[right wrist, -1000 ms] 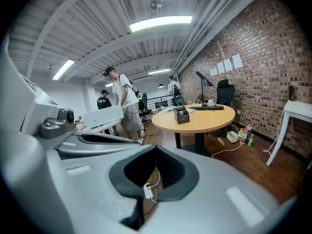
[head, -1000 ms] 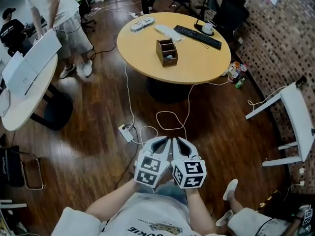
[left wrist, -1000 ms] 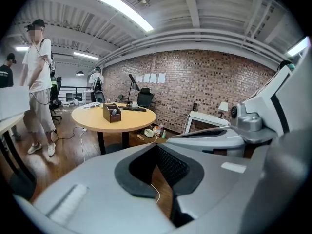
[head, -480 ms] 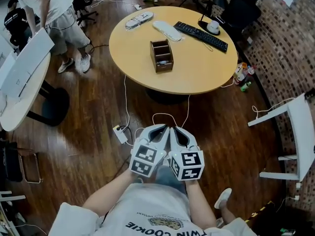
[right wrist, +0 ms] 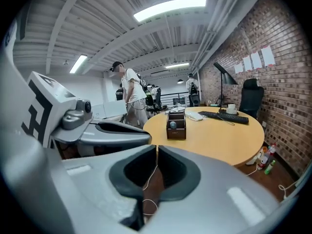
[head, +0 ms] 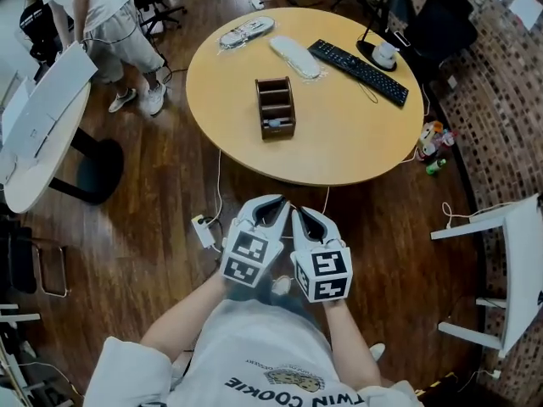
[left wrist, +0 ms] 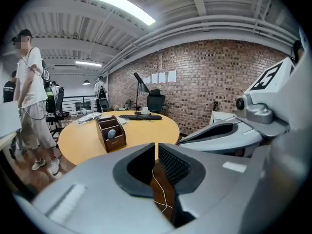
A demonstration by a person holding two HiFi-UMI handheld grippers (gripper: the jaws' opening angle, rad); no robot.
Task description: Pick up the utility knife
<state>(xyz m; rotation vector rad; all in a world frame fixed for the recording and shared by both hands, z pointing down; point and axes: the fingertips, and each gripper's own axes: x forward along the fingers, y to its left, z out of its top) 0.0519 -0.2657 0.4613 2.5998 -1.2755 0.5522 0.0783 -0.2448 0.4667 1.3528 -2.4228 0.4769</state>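
Note:
A brown wooden organizer (head: pixel 276 107) stands on the round yellow table (head: pixel 339 142). A grey round-ended object (head: pixel 272 124) sits in its near compartment; I cannot tell whether it is the utility knife. The organizer also shows in the left gripper view (left wrist: pixel 110 133) and the right gripper view (right wrist: pixel 176 125). My left gripper (head: pixel 270 203) and right gripper (head: pixel 307 216) hang side by side over the floor, short of the table's near edge. The left gripper's (left wrist: pixel 156 147) jaws have just been opening and stand slightly apart, nothing between them. The right gripper (right wrist: pixel 156 148) is shut and empty.
A black keyboard (head: pixel 356 72), a white mug (head: pixel 385 55) and white devices (head: pixel 295 56) lie at the table's far side. A power strip (head: pixel 204 230) and cables lie on the wood floor. A person (head: pixel 102 24) stands by a white table (head: pixel 34 134) on the left.
The table has come nearer in the head view. Both grippers have travelled forward toward it, still side by side.

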